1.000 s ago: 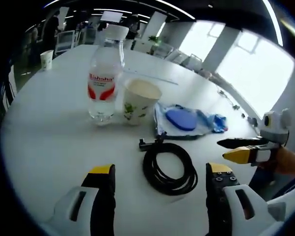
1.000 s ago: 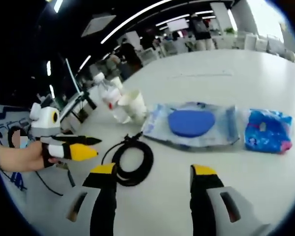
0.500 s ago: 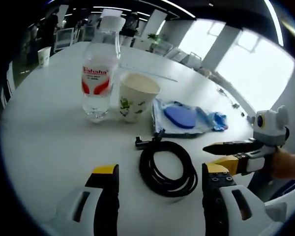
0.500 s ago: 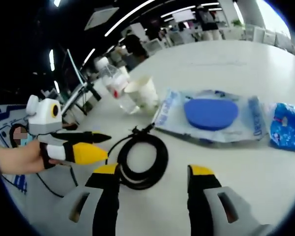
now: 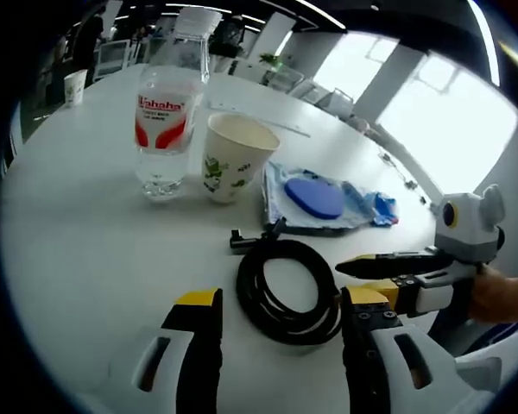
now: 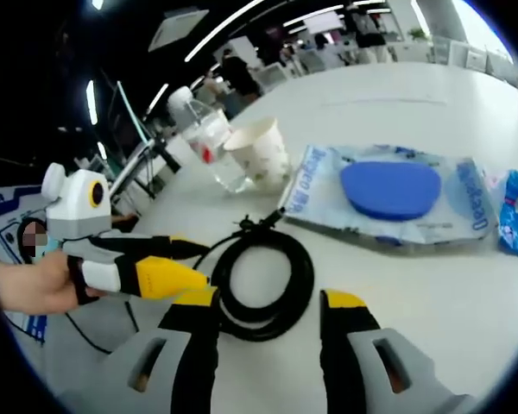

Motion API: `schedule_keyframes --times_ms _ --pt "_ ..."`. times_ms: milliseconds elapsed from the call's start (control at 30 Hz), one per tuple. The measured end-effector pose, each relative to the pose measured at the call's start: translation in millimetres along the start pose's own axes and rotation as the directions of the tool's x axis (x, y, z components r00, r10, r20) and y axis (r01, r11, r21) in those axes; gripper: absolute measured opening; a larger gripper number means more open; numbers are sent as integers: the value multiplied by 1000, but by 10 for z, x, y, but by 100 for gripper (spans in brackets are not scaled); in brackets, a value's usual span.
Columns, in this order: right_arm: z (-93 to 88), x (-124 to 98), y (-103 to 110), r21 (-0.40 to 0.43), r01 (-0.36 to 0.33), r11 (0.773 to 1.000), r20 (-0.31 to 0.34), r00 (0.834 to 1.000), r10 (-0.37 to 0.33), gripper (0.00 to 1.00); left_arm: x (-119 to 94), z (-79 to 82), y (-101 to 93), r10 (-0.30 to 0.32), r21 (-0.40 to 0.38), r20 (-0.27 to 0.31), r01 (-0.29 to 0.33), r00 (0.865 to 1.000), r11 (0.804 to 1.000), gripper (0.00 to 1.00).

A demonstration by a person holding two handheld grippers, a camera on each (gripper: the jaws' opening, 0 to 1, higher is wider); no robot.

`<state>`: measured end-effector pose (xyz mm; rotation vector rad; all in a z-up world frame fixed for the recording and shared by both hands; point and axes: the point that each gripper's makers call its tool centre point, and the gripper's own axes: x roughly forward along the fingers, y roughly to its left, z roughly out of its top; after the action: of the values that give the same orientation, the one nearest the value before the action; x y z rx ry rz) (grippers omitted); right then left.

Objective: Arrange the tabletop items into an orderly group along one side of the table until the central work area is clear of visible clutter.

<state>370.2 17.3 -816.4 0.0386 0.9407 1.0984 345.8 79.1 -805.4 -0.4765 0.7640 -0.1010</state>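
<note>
Approaching the coiled black cable [image 5: 287,291] with both grippers, jaws spread, nothing held. Beyond the cable stand the water bottle [image 5: 166,116], paper cup [image 5: 233,158] and blue-pad packet [image 5: 315,198]. Judged: nothing grouped yet.

Both views low, near, toward cable [image 5: 285,291].

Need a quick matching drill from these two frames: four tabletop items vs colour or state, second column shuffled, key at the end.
Items:
1. coiled cable
2. water bottle
3. paper cup
4. round pad

Descriptions:
A. blue, inside a clear plastic bag
B. black, lying in loops on the table
C. clear, upright, red and white label
D. white with a green print, upright, open top

Pairs: 1-B, 2-C, 3-D, 4-A
</note>
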Motion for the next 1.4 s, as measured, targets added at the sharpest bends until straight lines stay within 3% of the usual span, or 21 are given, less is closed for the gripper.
schedule_keyframes --times_ms 333,567,633,733,800,833,900,1033,1233,1400 --pt "-16 63 -35 -27 59 998 2 998 -58 33 80 -18 67 4 -17 -16 -5 1000 1000 40" --pt "-28 72 -124 -47 100 994 3 995 -99 19 116 -61 119 27 -57 -20 -28 999 998 29" --pt "-51 57 -147 -66 113 991 -5 994 -113 13 98 -63 160 41 -77 -16 -42 999 996 24" --pt "-44 26 -166 -25 116 993 10 993 -116 9 58 -110 257 78 -78 -35 -81 996 994 8" --pt "-21 8 -157 -26 115 993 24 993 -115 0 41 -113 239 57 -118 -23 -60 998 991 6" --pt "-31 17 -110 -16 102 995 12 995 -102 0 42 -132 196 41 -143 -32 -46 999 989 5" --pt "-14 38 -32 -41 72 997 16 997 -72 0 26 -134 241 71 -114 -34 -74 997 991 3" --pt "11 15 -4 -23 64 998 25 998 -63 0 -50 -62 226 67 -160 2 -66 998 985 1" --pt "62 -95 64 -2 44 999 50 998 -44 0 -143 47 158 46 -126 18 -43 999 991 0" --pt "129 -228 122 5 33 999 92 995 -33 0 -226 46 75 32 -122 27 -29 999 992 0"
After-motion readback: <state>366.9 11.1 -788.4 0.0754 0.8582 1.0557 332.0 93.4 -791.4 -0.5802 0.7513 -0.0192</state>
